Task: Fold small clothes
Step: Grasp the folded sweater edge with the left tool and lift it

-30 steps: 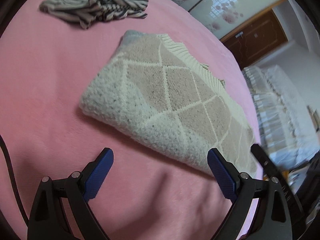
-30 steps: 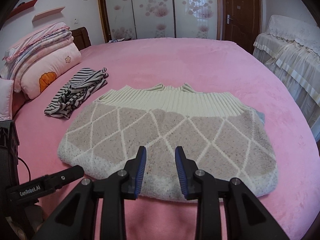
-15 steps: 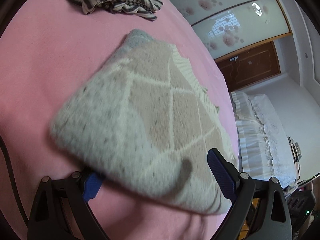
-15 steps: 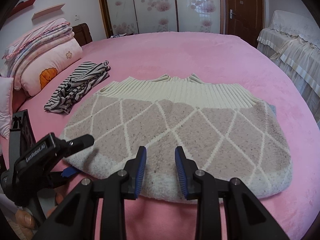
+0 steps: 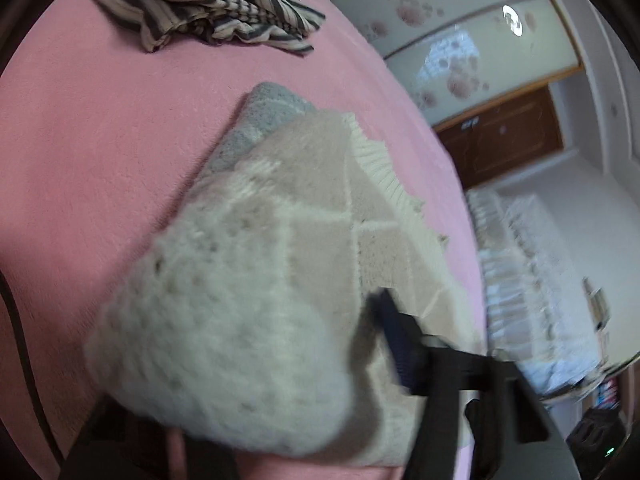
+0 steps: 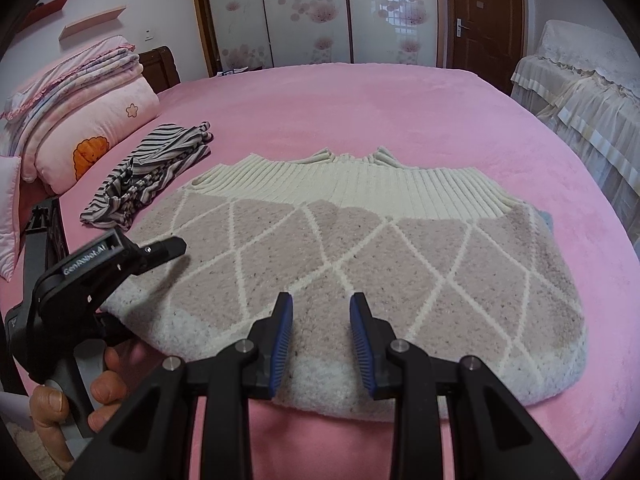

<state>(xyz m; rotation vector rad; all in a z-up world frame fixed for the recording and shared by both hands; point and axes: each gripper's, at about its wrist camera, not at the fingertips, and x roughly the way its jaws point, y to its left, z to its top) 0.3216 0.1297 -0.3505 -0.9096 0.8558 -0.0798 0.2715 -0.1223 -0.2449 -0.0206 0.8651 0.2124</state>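
Lying crosswise, sweater ribbed hem apparently away.

The sweater lies flat on the bed, filling the middle of the right wrist view, ribbed edge toward the top. The striped garment sits on the bed just left of it, apart. Stacked bedding occupies the far left, behind the stripes. At lower left, the left claw closes over the sweater's near-left corner. The right claw hovers at bottom centre above the sweater's near edge.
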